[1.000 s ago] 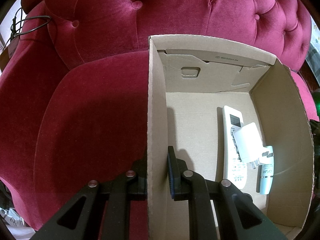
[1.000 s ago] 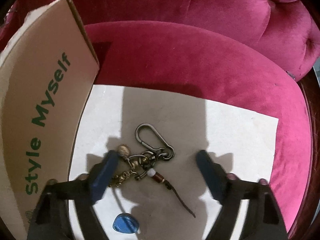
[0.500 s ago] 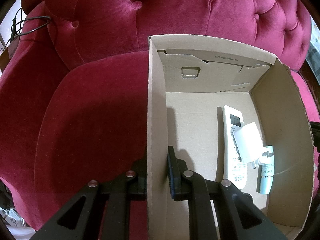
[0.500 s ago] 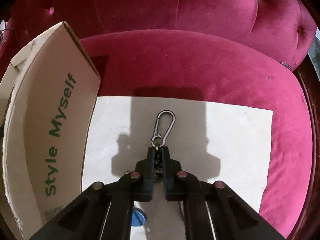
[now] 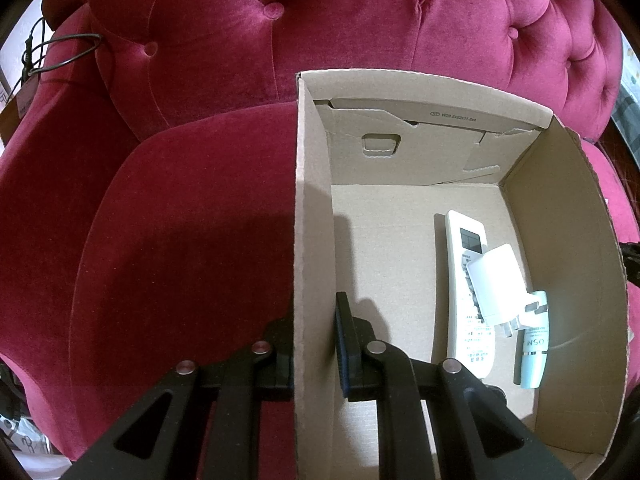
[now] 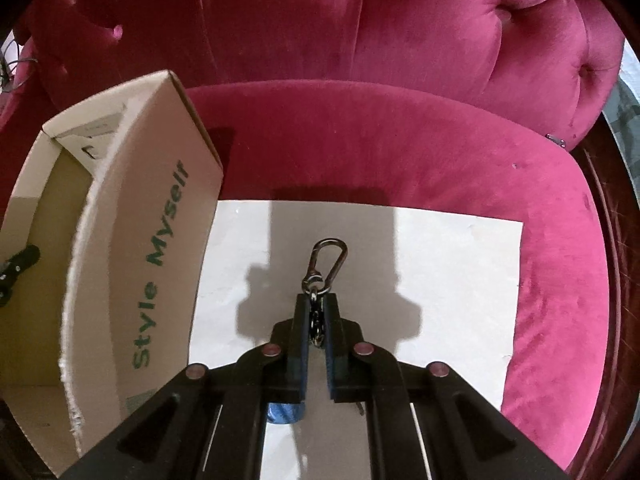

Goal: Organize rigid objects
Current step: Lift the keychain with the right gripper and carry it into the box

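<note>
Between right tool [image 6: 316,312] pads, metal keychain [image 6: 325,264]

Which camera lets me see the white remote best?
The left wrist view. There the remote lies in plain sight on the box floor, with a white charger resting partly on it. The right wrist view shows only the box's outside and a bit of its inside, and no remote.

A red velvet tufted sofa [image 6: 400,152] carries a cardboard box [image 6: 160,216] beside a white sheet [image 6: 452,264].
</note>
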Available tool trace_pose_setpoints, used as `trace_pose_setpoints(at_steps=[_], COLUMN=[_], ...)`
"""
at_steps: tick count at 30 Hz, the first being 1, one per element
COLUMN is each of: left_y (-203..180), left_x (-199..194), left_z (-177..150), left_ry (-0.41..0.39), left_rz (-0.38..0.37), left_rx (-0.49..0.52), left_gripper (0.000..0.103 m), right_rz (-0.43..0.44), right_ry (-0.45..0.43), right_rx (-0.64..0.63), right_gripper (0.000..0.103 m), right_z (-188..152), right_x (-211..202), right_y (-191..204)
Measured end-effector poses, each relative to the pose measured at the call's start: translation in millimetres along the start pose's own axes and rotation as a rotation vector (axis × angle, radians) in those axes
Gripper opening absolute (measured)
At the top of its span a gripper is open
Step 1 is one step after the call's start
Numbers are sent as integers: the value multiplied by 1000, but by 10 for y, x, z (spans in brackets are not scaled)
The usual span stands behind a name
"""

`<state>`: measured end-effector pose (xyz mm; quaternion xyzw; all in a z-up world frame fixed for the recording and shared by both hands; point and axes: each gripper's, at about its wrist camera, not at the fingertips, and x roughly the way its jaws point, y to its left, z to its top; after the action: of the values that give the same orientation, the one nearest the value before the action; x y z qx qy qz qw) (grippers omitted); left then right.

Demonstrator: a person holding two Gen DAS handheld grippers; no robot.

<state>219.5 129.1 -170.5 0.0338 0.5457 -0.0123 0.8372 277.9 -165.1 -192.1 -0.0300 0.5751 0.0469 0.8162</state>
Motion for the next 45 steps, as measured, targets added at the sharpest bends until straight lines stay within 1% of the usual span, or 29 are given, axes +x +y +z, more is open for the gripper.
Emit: trace_pose_setpoints(at_steps=[9,25,40,45], left_y=[0,2,-4,-10], left_x=[-2,-2,-8,-9], left_z=[-1,1,0,4], left_ry=[0,0,1,1], left_rz=[0,1,0,2], left_rx=[0,-1,-1,0], left_gripper=[16,16,16,16], right_rz=[-4,-28,-38,-13], right_ry=[-26,-84,-150,-171], right_rx=[7,-7,-32,-44], right_gripper=[4,4,4,4], right_z=[-44,40,314,412], right_x=[-283,-671,-1194,-1353], right_y=[5,78,296,416])
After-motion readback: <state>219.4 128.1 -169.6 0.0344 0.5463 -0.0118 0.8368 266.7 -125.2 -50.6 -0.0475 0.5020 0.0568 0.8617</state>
